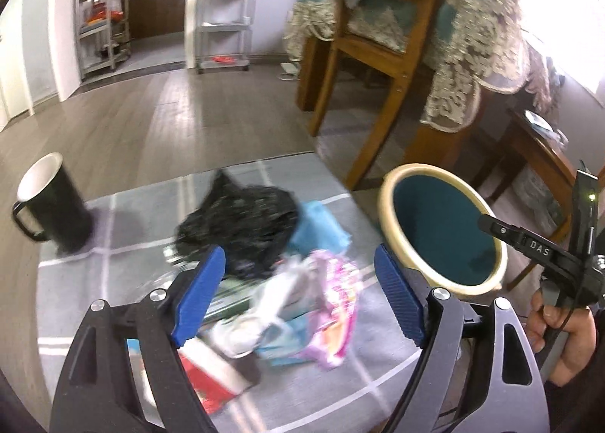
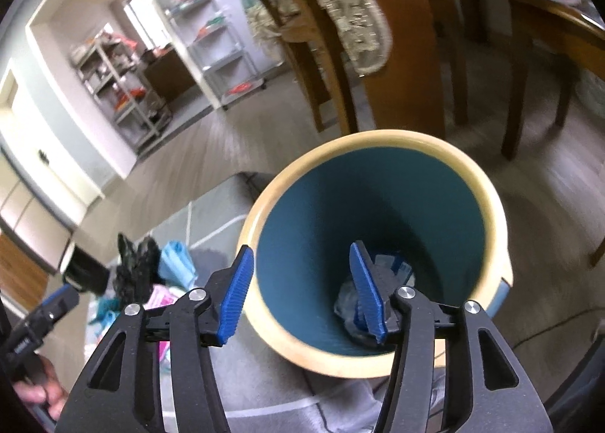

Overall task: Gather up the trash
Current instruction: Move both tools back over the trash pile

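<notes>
A pile of trash lies on a grey checked tablecloth (image 1: pixel 340 387): a crumpled black plastic bag (image 1: pixel 242 229), a blue wrapper (image 1: pixel 319 227), a pink and white wrapper (image 1: pixel 325 304) and a red packet (image 1: pixel 206 384). My left gripper (image 1: pixel 298 297) is open just above the pink wrapper. A bin with a cream rim and teal inside (image 1: pixel 442 229) stands at the table's right edge. In the right wrist view my right gripper (image 2: pixel 298 293) is open over the near rim of the bin (image 2: pixel 378 244). Crumpled wrappers (image 2: pixel 349 300) lie at the bin's bottom.
A black mug (image 1: pixel 51 202) with a white inside stands at the left on the cloth. Wooden chairs (image 1: pixel 382 55) and a table with a lace cloth stand behind. Metal shelves (image 1: pixel 223 6) stand against the far wall.
</notes>
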Action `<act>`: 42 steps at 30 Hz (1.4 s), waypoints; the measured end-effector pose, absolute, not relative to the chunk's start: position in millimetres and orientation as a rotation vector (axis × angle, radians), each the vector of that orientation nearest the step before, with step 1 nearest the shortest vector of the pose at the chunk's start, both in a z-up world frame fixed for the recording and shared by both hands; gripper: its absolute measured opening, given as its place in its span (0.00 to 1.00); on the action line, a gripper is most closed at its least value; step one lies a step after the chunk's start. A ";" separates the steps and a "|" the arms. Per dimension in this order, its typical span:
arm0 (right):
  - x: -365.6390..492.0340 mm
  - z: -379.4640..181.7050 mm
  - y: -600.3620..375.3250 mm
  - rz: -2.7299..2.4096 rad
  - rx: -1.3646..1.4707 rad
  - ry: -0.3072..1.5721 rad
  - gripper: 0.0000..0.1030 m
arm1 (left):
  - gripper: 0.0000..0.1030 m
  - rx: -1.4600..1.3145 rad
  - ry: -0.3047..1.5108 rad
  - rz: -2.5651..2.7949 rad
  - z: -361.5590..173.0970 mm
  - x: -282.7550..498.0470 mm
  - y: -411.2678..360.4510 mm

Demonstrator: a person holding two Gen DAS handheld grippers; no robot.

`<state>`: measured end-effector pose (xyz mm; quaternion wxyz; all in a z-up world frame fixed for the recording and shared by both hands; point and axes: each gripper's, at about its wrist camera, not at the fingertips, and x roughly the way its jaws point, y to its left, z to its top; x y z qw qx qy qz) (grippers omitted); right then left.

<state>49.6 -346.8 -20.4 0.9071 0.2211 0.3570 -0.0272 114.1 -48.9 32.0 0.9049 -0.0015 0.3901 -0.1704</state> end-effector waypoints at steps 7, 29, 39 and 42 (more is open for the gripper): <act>52.4 -19.4 -320.4 -0.005 0.375 0.756 0.62 | 0.78 -0.043 0.826 -0.257 22.2 108.2 0.2; 52.7 -32.0 -258.8 0.170 0.233 0.849 0.66 | 0.80 -0.174 1.000 -0.045 -29.1 116.8 63.3; 54.7 -41.8 -237.4 0.266 0.250 0.894 0.66 | 0.80 -0.189 1.122 -0.045 -55.2 108.6 57.1; 54.3 -42.8 -230.3 0.292 0.266 0.901 0.66 | 0.70 -0.191 1.151 -0.048 -61.6 108.1 57.2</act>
